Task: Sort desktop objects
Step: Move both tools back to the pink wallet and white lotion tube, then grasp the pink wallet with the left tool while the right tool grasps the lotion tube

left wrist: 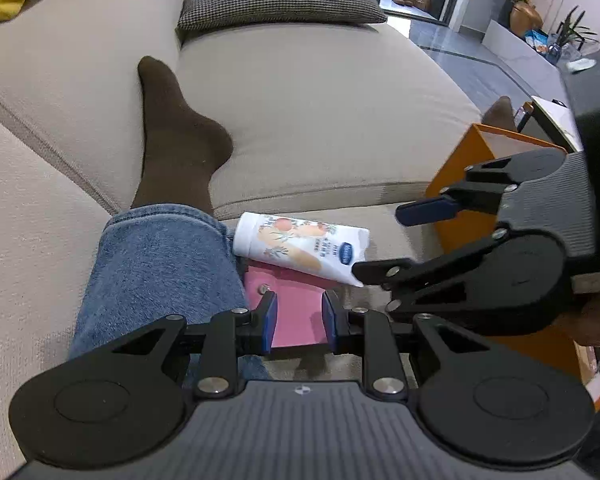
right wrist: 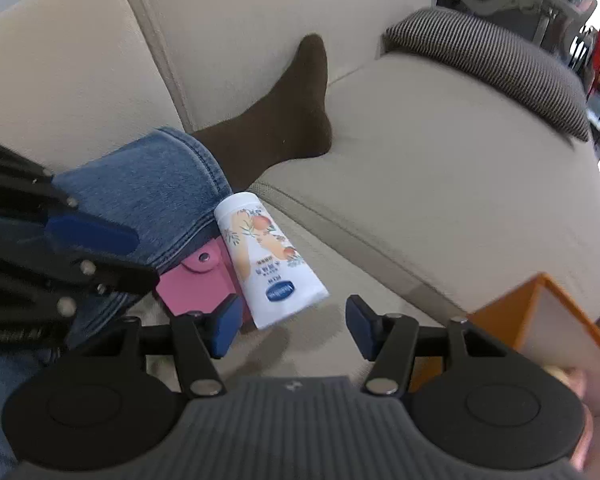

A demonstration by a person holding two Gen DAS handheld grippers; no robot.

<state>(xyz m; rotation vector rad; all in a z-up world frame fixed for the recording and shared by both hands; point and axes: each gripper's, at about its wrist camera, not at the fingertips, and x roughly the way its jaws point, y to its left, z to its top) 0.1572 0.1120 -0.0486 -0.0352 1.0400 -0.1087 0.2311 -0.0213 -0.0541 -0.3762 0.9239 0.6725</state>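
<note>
A white tube (left wrist: 304, 248) with a fruit print lies on the beige sofa, partly on top of a pink snap case (left wrist: 296, 312). Both lie against my jeans leg. My left gripper (left wrist: 299, 322) has its blue pads on either side of the pink case's near end; whether they press it I cannot tell. My right gripper (right wrist: 292, 330) is open and empty, just in front of the tube's crimped end (right wrist: 268, 264), with the pink case (right wrist: 198, 286) by its left finger. In the left wrist view the right gripper (left wrist: 384, 240) comes in from the right beside the tube.
An orange box (left wrist: 472, 184) with a white inside stands right of the tube; it also shows in the right wrist view (right wrist: 540, 320). A leg in jeans (left wrist: 160, 272) with a brown sock (left wrist: 176, 136) lies left. A grey checked cushion (left wrist: 276, 0) sits at the back.
</note>
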